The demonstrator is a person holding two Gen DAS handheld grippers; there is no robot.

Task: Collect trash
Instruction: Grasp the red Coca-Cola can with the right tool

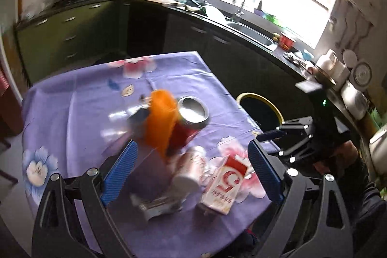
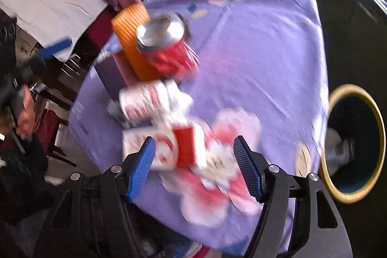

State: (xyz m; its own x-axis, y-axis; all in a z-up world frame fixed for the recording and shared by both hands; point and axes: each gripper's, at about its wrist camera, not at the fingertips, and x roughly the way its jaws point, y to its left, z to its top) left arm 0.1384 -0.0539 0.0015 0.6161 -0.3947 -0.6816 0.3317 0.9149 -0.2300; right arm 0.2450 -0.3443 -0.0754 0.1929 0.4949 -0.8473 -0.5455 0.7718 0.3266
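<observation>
Standing beside the table, I see both grippers hanging over the litter near its bin-side edge, each with jaws apart and nothing between the pads. The right gripper points steeply down at the carton, a red and white box lying flat close to the near edge. The carton sits just ahead of the gap between the jaws, and its long axis seems to run roughly across that gap, though blur makes this hard to judge. I'd say the hand needs to drop and perhaps roll before the pads can close on the short sides.

The left gripper tilts down less steeply, jaws spread wide. Ahead of it lie a white can on its side and some crumpled packet nearer the edge. Farther in, toward the table's middle, a red can stands upright with an orange cup touching it.

The bin stands on the floor just off the table edge, on the right gripper's side. Something pale already lies inside it. The right hand is the nearer one to both carton and bin, so I judge the carton to be its next pick. The white can falls more naturally to the left hand.
</observation>
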